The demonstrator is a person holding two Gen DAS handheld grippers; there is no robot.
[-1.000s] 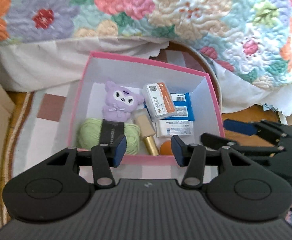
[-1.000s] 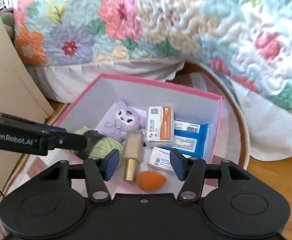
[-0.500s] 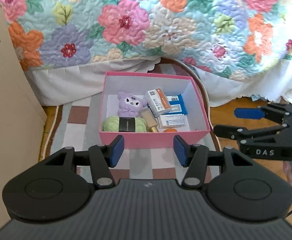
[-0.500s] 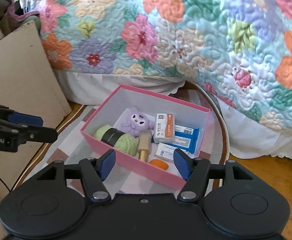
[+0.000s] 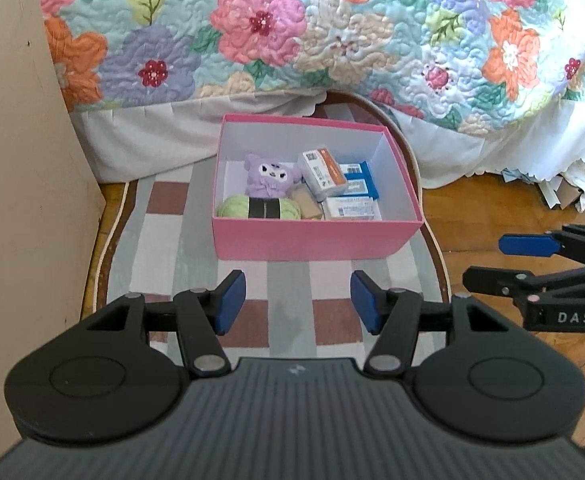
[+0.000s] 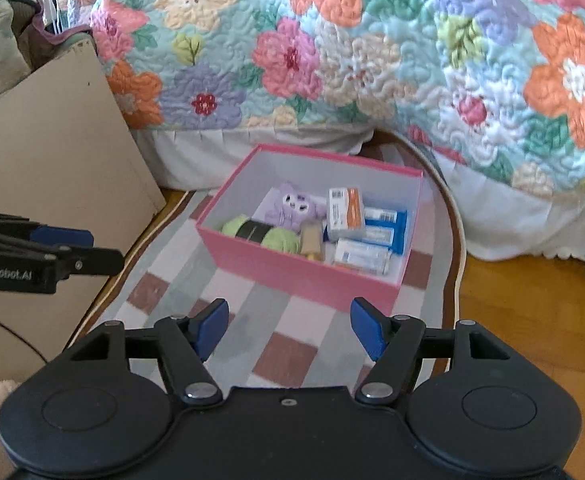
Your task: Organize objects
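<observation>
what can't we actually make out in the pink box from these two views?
- Orange sponge: right wrist shows only a sliver under the white carton; left wrist hides it behind the pink box near wall.
- Carton labels: too small to read, both views.
- Gold-based bottle: base hidden by near wall, left wrist.
- Box floor beneath the items: covered.

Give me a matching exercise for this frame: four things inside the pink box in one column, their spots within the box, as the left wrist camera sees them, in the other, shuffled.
Things:
1. purple plush toy
2. green yarn ball with black band
3. white-and-orange carton
4. blue packet

Places:
A. near left corner
B. against the right wall
C. leaning on top of the blue packet
D. just behind the yarn

Pairs: 1-D, 2-A, 3-C, 4-B
</observation>
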